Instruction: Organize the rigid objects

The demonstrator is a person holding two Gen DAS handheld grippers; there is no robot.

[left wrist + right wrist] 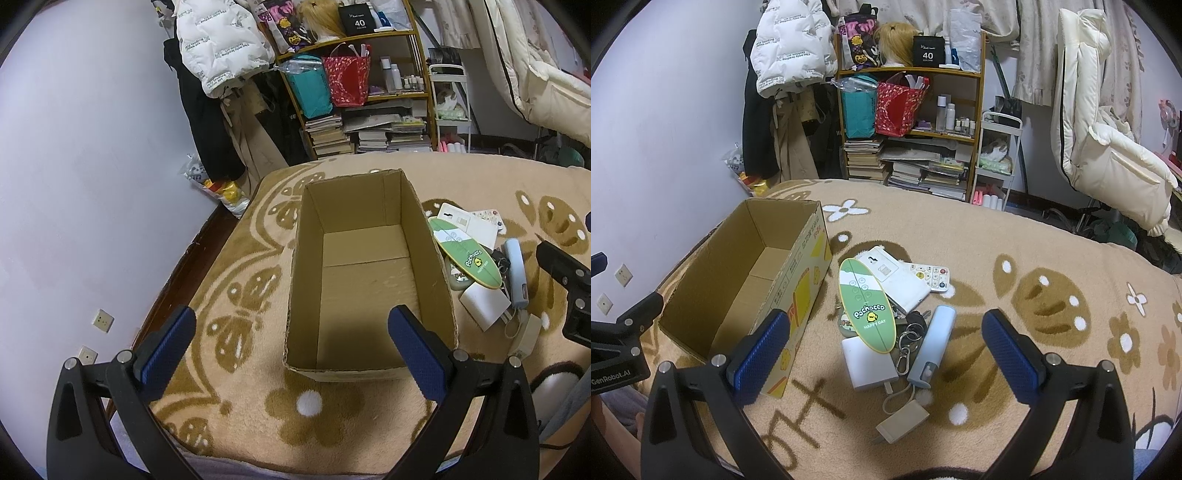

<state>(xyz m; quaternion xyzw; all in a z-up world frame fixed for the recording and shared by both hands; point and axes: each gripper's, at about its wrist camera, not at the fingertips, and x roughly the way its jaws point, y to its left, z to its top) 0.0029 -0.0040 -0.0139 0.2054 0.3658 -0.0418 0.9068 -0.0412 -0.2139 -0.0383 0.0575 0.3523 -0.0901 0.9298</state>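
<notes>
So far nothing has been sorted: the cardboard box (369, 273) stands open and bare inside on the bed (1015, 236), which is covered with a tan flower-patterned blanket, and every item lies in 1 pile just right of the box. My guess is that the whole job is left, each piece going into the box in turn.

Largest in the pile is the white flat case (901, 280) at the far side, with the green oval Pochacco board (866, 306) lying across it and over the white power bank (868, 363). A pale blue cylinder (932, 343) lies just right of those, a remote control (932, 276) rests against the case's right edge, a grey charger plug (903, 421) sits nearest, and a key bunch (908, 332) is tucked between board and cylinder.

Both tools hang empty with fingers spread wide: the left gripper (291, 354) over the box's near end, the right gripper (886, 354) over the pile.

Beyond the bed stand a crowded bookshelf (912, 129), hanging coats (790, 55) and a lilac wall (74, 147).
</notes>
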